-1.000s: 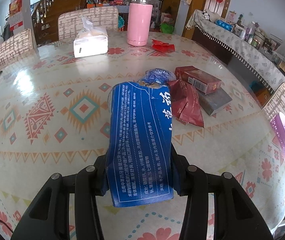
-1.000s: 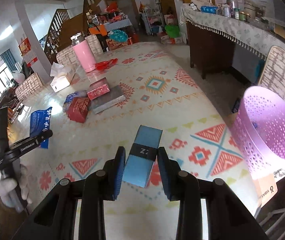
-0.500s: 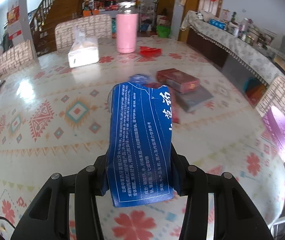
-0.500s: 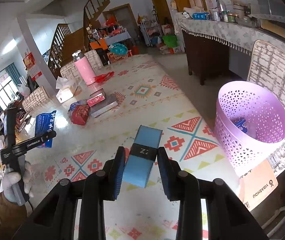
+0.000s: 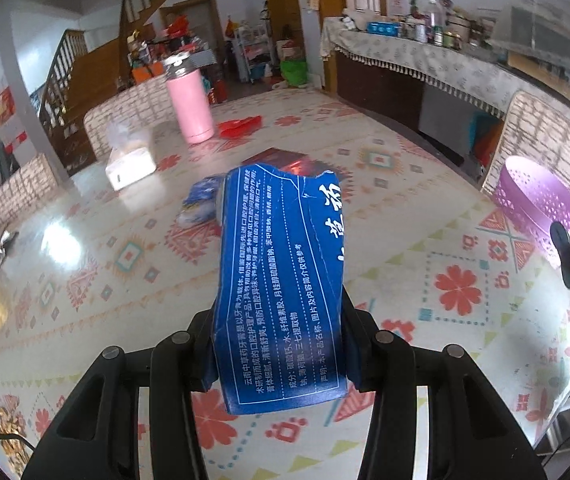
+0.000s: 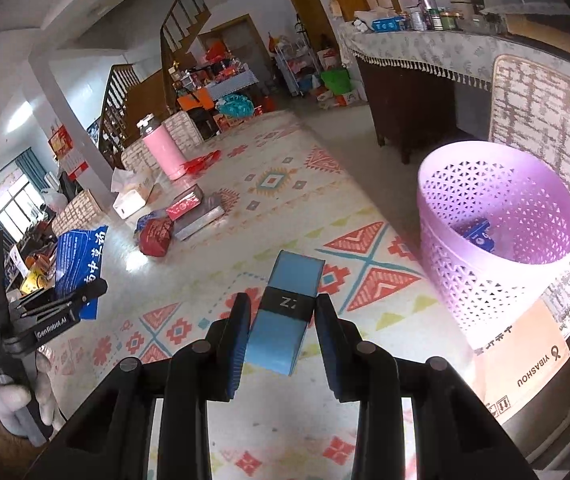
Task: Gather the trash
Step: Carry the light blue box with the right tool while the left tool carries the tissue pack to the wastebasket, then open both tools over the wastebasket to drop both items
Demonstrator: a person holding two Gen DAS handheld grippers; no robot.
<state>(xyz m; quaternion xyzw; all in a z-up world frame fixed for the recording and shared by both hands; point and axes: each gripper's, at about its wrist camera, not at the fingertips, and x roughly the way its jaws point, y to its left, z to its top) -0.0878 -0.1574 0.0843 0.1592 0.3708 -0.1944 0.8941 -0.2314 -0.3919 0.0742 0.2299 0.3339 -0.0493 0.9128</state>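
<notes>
Swung rightward since a second ago, both views: purple basket far nearer and fuller in the right wrist view, its inside showing. Left gripper [image 5: 279, 344], gripped by a pale gloved hand [image 6: 25, 392] at the far left of the right wrist view, tilted down over the tabletop, clamped part-open on a creased dark blue cardboard toothpaste carton with white printed text [image 5: 281, 288], flat, torn at its far end. Beyond it near the tabletop's far edge, a smooth pink cylindrical flask [image 5: 189, 104] and a white tissue pack [image 5: 131, 162]. Right gripper [image 6: 283, 332], angled down, closed narrowly on a slim light blue box with a black band [image 6: 287, 312], matte and rectangular. Past the tabletop's right edge, a round purple perforated plastic basket [image 6: 497, 240], a blue scrap at its bottom.
</notes>
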